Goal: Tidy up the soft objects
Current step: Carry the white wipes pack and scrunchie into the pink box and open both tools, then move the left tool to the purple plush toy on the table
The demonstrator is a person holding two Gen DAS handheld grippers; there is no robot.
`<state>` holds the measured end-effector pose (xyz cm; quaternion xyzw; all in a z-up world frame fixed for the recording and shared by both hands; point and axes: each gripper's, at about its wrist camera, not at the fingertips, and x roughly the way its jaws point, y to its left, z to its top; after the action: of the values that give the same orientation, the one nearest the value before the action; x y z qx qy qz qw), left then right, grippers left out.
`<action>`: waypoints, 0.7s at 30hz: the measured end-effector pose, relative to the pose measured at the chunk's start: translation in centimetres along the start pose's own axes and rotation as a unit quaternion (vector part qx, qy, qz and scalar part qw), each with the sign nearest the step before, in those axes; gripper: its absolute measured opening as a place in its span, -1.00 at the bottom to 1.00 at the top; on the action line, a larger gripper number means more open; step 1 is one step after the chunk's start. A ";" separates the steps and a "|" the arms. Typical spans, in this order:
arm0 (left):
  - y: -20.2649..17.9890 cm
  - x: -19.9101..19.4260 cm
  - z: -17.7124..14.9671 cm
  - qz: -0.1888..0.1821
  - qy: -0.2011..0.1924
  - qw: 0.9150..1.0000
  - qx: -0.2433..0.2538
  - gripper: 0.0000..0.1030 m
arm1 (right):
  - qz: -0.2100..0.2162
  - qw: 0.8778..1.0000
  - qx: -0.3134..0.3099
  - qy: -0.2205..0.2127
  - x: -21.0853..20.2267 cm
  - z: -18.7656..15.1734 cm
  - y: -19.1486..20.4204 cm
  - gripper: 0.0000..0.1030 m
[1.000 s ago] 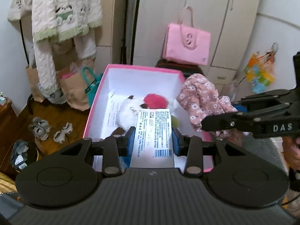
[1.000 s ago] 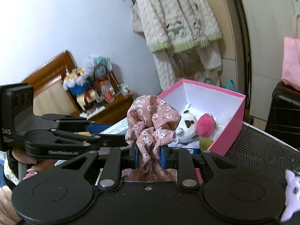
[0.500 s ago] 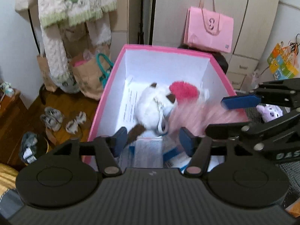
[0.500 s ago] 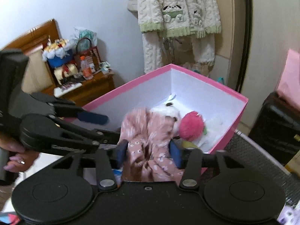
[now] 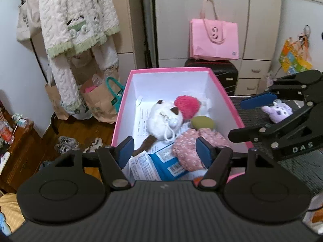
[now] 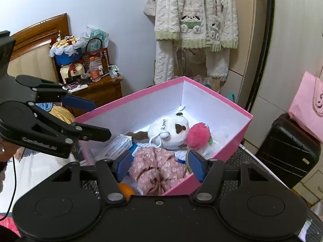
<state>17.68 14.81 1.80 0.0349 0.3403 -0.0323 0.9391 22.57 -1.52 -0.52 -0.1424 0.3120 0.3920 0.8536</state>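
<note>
Release over pink-rimmed white cardboard box (image 5: 226,96): my left tool (image 5: 164,151) and right tool (image 6: 159,161) have just been opening, empty-jawed. Pink floral cloth (image 6: 159,167) and blue-and-white packet (image 5: 161,163) lie inside, near its front wall. I'd withdraw straight upward, avoiding snags.

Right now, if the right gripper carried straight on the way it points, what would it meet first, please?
Most likely the pink floral cloth lying in the pink box, directly beyond the right gripper, whose jaws have just been opening; depth is uncertain.
</note>
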 end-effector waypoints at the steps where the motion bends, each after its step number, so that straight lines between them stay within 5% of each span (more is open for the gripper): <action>1: -0.3 -0.6 -0.1 -0.004 -0.001 1.000 0.005 0.32 | -0.007 1.000 -0.001 0.004 -0.4 -0.1 0.2 0.33; 21: -6.8 -7.9 -2.5 -0.024 -0.019 0.996 0.085 0.58 | -0.062 0.997 -0.050 -0.010 -9.7 -5.3 3.7 0.42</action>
<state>9.44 8.56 4.63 0.1059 0.3194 -0.0843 0.9379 12.72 -7.32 1.65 -0.1997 0.2740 0.3552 0.8712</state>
